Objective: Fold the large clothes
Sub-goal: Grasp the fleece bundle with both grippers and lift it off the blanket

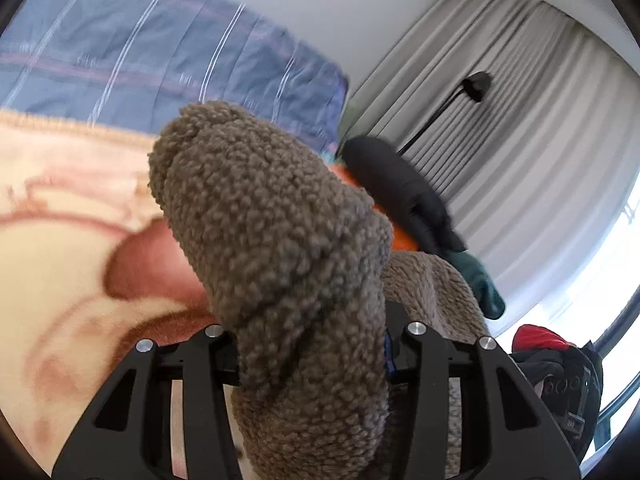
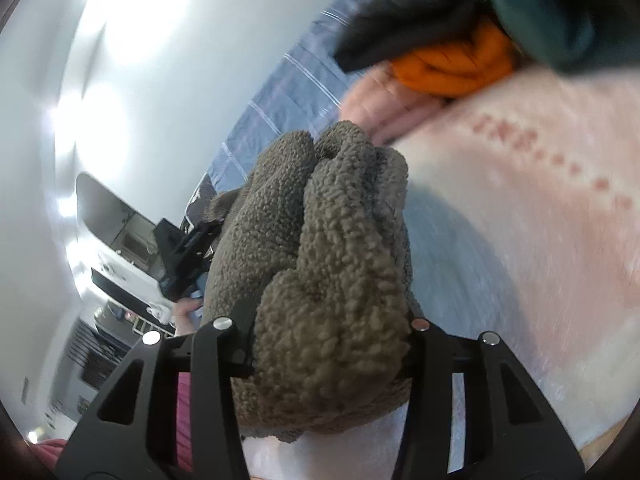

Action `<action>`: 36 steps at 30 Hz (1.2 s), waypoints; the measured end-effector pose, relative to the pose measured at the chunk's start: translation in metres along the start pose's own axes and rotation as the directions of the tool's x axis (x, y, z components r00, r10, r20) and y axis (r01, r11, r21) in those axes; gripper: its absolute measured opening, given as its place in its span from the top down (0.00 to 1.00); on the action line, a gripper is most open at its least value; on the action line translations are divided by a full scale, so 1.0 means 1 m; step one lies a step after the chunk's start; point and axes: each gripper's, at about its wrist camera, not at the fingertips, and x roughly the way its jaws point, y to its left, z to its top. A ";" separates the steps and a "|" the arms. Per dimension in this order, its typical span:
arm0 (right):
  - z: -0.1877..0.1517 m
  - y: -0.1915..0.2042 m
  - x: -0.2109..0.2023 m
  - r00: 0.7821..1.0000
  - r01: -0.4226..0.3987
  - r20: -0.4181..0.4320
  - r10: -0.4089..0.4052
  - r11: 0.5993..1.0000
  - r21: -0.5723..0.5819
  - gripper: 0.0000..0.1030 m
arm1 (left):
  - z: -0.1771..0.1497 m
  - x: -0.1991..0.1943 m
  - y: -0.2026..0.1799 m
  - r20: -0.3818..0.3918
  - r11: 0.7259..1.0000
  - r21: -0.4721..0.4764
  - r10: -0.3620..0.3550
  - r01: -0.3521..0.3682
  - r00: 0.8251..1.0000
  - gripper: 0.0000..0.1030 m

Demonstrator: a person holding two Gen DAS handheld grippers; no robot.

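While you look along the left gripper [image 1: 312, 356], you see its jaws clamped on a thick bunch of the brown fleece garment [image 1: 276, 240], which fills the middle of the view and rises toward twelve o'clock. Behind it, from nine to seven o'clock, lies the cream blanket [image 1: 60, 220] with its reddish pattern; the blue striped quilt [image 1: 160, 52] runs across eleven o'clock. At two o'clock hangs the grey curtain [image 1: 520, 100], and a black garment [image 1: 396, 192] and an orange one [image 1: 404, 240] lie just right of the fleece.

Turning to the right wrist view, you have the right gripper [image 2: 328, 356] likewise closed on a fat wad of the same fleece [image 2: 328, 260], lifted off the pink-and-white blanket [image 2: 520, 200] at three o'clock. The other gripper shows at nine o'clock against the fleece's far side. A pile of clothes sits at one o'clock.

To do this step well, judge which edge each hand holds before you lay anything down. Draw the two grips apart so the cloth hangs flat, keep both hands level, and lower it onto bare blanket, well clear of the pile. Don't loosen either grip until the fleece is spread.
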 end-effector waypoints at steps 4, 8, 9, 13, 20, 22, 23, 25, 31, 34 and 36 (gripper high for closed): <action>0.021 0.036 0.007 0.998 -0.058 0.003 0.058 0.994 -0.096 0.56 | 0.021 -0.059 -0.022 0.095 0.997 0.063 0.041 -0.047 0.995 0.54; 0.056 0.084 0.042 0.987 -0.158 -0.049 0.151 0.964 -0.212 0.56 | 0.054 -0.120 -0.024 0.200 0.984 0.081 0.142 -0.161 0.970 0.54; 0.069 0.098 0.062 0.981 -0.190 -0.074 0.177 0.954 -0.231 0.56 | 0.065 -0.136 -0.021 0.225 0.976 0.081 0.181 -0.203 0.957 0.54; 0.111 0.150 0.143 0.953 -0.288 -0.179 0.246 0.918 -0.274 0.56 | 0.103 -0.179 -0.001 0.296 0.932 0.055 0.328 -0.359 0.897 0.54; 0.156 0.229 0.318 0.906 -0.382 -0.306 0.293 0.876 -0.293 0.55 | 0.172 -0.221 0.080 0.370 0.833 -0.065 0.532 -0.550 0.761 0.54; 0.156 0.249 0.371 0.898 -0.388 -0.329 0.291 0.876 -0.286 0.55 | 0.190 -0.228 0.116 0.383 0.795 -0.116 0.589 -0.596 0.711 0.54; 0.151 0.255 0.390 0.895 -0.393 -0.339 0.291 0.875 -0.284 0.55 | 0.197 -0.227 0.131 0.385 0.774 -0.136 0.617 -0.619 0.687 0.54; 0.138 0.263 0.443 0.888 -0.393 -0.359 0.288 0.880 -0.267 0.55 | 0.206 -0.223 0.165 0.379 0.727 -0.194 0.675 -0.659 0.633 0.54; 0.089 0.236 0.570 0.902 -0.266 -0.412 0.130 0.918 -0.294 0.48 | 0.190 -0.178 0.275 0.236 0.438 -0.318 0.895 -0.841 0.378 0.38; 0.045 0.204 0.609 0.909 -0.060 -0.394 -0.135 0.894 -0.445 0.47 | 0.144 -0.128 0.326 0.027 0.400 -0.190 0.915 -0.897 0.402 0.38; 0.044 0.191 0.604 0.938 0.042 -0.296 -0.181 0.906 -0.420 0.45 | 0.115 -0.116 0.324 0.082 0.457 -0.178 0.889 -0.871 0.450 0.36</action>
